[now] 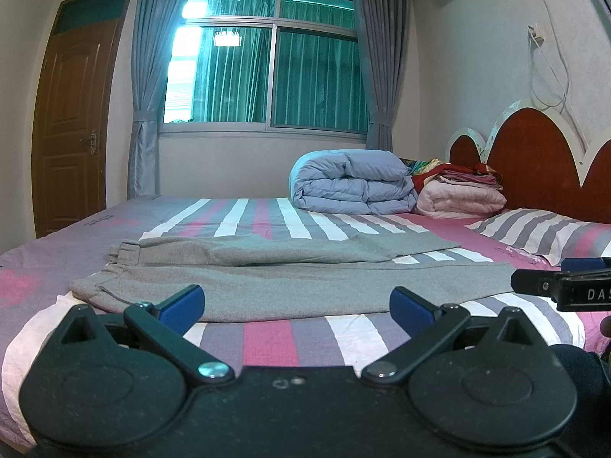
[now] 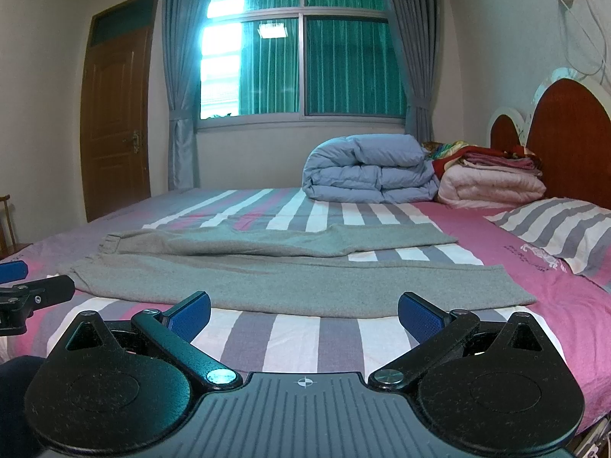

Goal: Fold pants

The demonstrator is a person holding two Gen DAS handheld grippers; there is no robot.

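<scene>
Grey pants (image 1: 290,278) lie spread flat on the striped bed, waistband at the left, both legs running to the right; the near leg ends at a cuff (image 2: 508,286). My left gripper (image 1: 297,307) is open just short of the near edge, close to the waistband end, nothing between its blue pads (image 1: 181,303). My right gripper (image 2: 304,311) is open too, in front of the near leg (image 2: 305,286), holding nothing. Each gripper shows at the side of the other's view: the right gripper (image 1: 565,282) and the left gripper (image 2: 23,286).
The striped bedsheet (image 2: 298,339) covers the bed. A folded blue duvet (image 1: 351,183) and pink blankets (image 1: 462,194) sit at the far side, a striped pillow (image 2: 557,225) by the red headboard (image 1: 534,152). Window, curtains and a wooden door (image 1: 72,114) stand behind.
</scene>
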